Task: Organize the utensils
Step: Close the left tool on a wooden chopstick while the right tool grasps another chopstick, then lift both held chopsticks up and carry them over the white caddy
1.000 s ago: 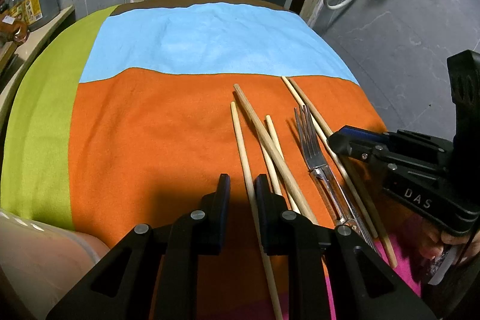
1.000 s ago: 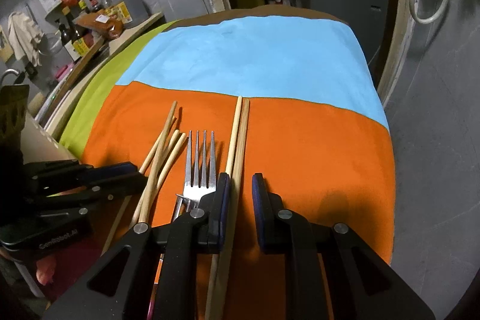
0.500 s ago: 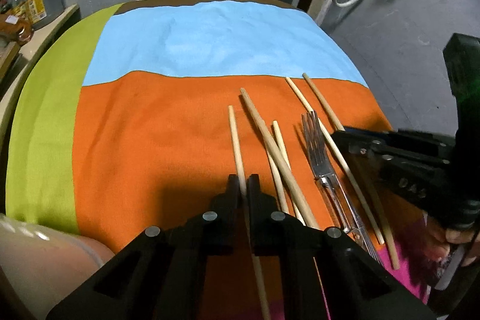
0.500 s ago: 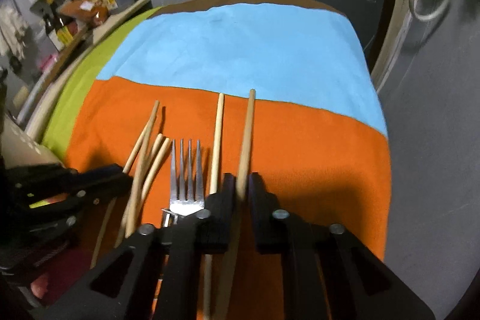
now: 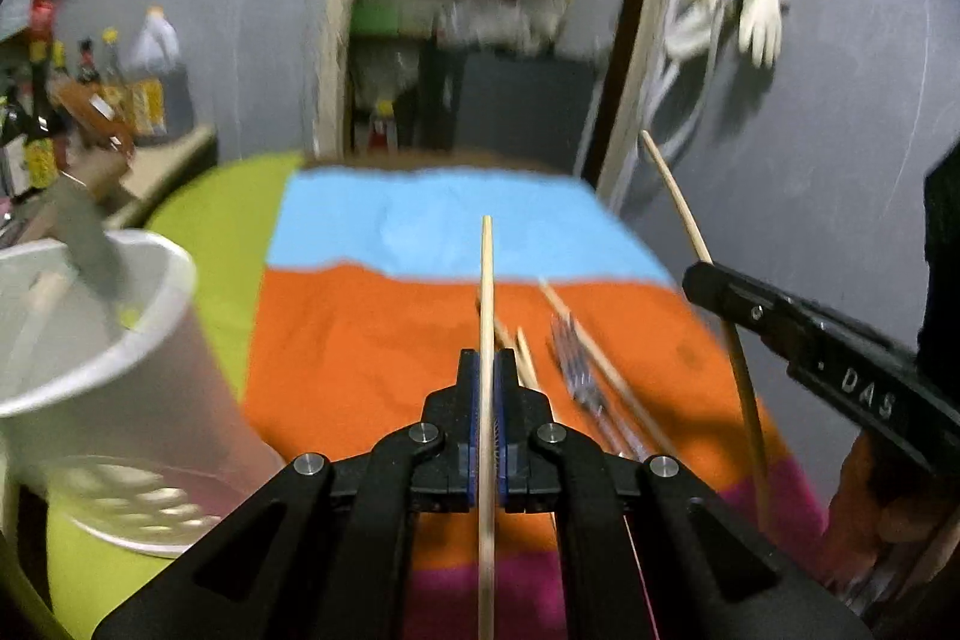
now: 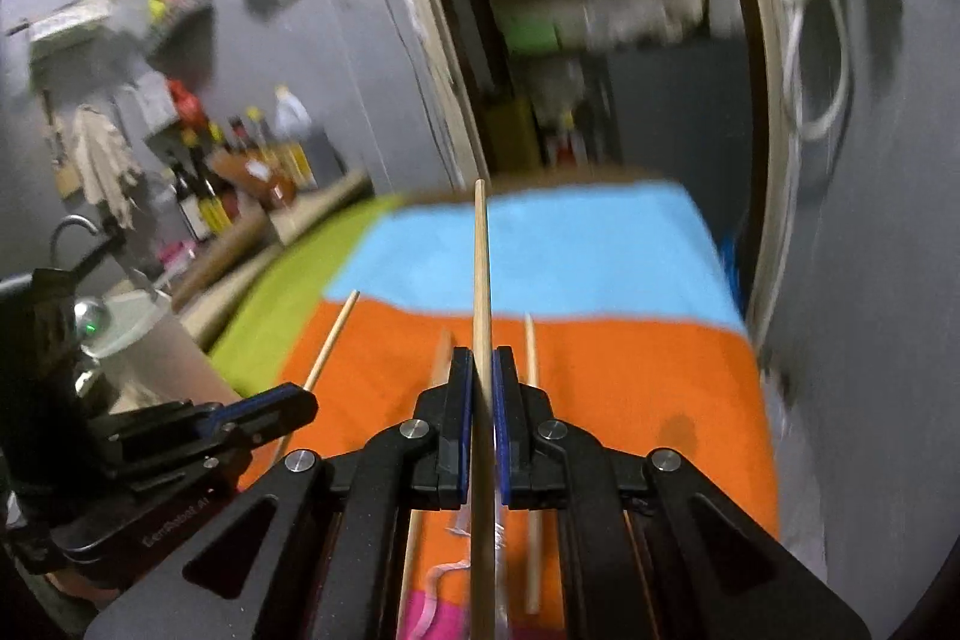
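My left gripper (image 5: 487, 361) is shut on a wooden chopstick (image 5: 486, 280) and holds it lifted above the orange cloth (image 5: 360, 340). My right gripper (image 6: 480, 361) is shut on another wooden chopstick (image 6: 479, 256), also lifted; it shows in the left wrist view (image 5: 690, 226) at the right. A fork (image 5: 579, 370) and other chopsticks (image 5: 600, 364) lie on the orange cloth between the grippers. A white perforated utensil holder (image 5: 90, 340) stands at the left with items in it.
The table wears a striped cloth, blue (image 5: 444, 220) at the far end and green (image 5: 228, 220) at the left. A shelf with bottles (image 6: 240, 172) is at the far left. A doorway (image 5: 480, 40) and grey wall lie beyond.
Both grippers have lifted off the cloth, each with a chopstick pinched in it, and tilted upward. The white holder has come into the left wrist view.
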The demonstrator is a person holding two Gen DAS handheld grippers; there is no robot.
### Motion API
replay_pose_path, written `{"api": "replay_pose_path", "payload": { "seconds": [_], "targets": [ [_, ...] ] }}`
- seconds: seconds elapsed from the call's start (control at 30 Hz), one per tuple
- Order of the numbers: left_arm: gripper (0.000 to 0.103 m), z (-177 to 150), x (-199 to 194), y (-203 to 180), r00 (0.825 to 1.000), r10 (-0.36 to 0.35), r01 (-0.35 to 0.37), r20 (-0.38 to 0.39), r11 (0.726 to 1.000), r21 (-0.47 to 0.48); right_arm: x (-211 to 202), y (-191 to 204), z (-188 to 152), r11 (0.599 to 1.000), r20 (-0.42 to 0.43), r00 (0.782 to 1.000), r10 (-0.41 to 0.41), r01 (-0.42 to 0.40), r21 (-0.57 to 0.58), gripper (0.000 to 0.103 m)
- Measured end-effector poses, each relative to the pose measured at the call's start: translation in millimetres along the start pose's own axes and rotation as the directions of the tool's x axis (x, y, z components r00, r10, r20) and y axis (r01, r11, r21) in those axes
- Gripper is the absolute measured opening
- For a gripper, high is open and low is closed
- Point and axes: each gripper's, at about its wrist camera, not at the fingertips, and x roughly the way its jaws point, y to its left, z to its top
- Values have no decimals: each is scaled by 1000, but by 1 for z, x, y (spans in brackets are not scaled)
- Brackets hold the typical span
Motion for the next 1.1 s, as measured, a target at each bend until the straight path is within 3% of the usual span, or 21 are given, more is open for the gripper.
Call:
{"api": "replay_pose_path", "payload": {
  "seconds": [0.13,0.23,0.4,0.67,0.87,0.97,1.1],
  "targets": [
    [2,12,-33,9,988,57,-51,146,998,-43,-22,33,8,998,149,989,4,5,-60,5],
    [2,25,-62,19,963,87,-74,256,996,-59,-32,58,16,996,249,968,20,2,-88,5],
    [2,47,-96,43,922,128,-113,365,992,-61,-39,92,34,993,375,923,83,-45,-108,5],
    [2,72,-132,135,882,219,-152,418,970,-189,-28,146,71,971,489,839,238,-223,-90,5],
    [2,70,-145,187,840,281,-161,464,946,-282,-12,174,81,954,551,784,285,-285,-89,5],
    [2,69,-146,200,831,286,-149,477,941,-304,-4,182,80,957,575,770,277,-275,-93,5],
    [2,66,-140,208,814,306,-158,494,935,-318,10,189,74,967,589,770,246,-236,-95,5]
  ]
}}
